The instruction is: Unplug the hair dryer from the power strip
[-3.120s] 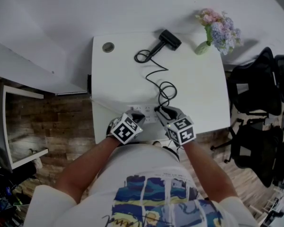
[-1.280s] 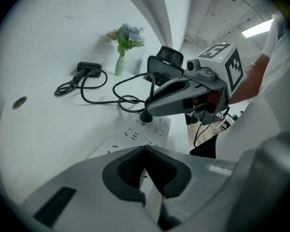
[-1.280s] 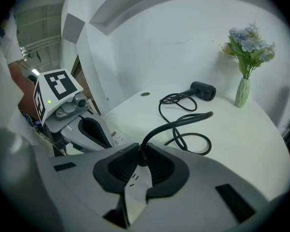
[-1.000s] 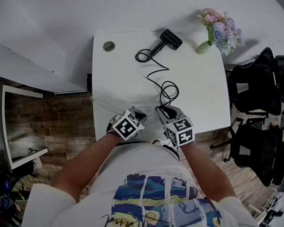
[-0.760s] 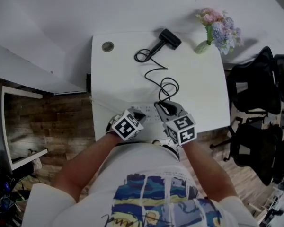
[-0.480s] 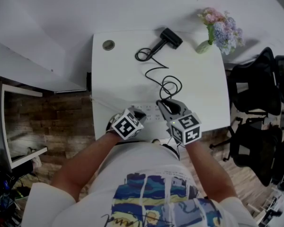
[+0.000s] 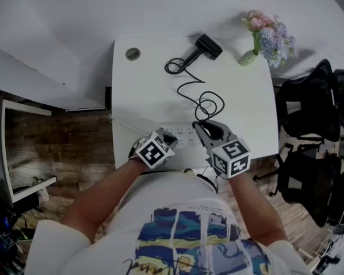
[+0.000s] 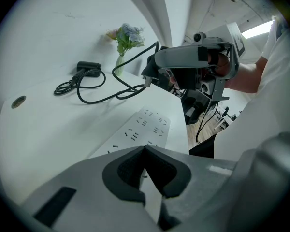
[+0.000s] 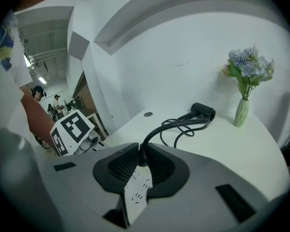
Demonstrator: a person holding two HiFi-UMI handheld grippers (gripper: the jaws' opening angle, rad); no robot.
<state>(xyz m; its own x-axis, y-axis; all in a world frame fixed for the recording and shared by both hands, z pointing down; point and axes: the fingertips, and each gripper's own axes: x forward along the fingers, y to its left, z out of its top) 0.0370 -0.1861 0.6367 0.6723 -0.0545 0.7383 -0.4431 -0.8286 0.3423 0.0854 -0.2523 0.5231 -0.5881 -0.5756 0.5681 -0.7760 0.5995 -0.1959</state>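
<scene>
A black hair dryer (image 7: pixel 203 46) lies at the table's far side, and its cord (image 7: pixel 200 96) loops toward me. My right gripper (image 7: pixel 199 126) is shut on the black plug (image 9: pixel 141 159) at the cord's end. It holds the plug in the air above the white power strip (image 7: pixel 182 136), clear of the sockets. In the left gripper view the plug (image 8: pixel 148 79) hangs over the strip (image 8: pixel 145 127). My left gripper (image 7: pixel 168 135) is shut, with its tips down on the strip's near left end.
A vase of flowers (image 7: pixel 264 36) stands at the table's far right corner. A round cable grommet (image 7: pixel 133 54) sits far left. Black office chairs (image 7: pixel 315 102) stand off the table's right edge, and a white wall lies behind the table (image 7: pixel 241 102).
My right gripper rose and drew back to the right with the plug, which came out of the strip. The cord's loop shifted with it. The left gripper stayed put.
</scene>
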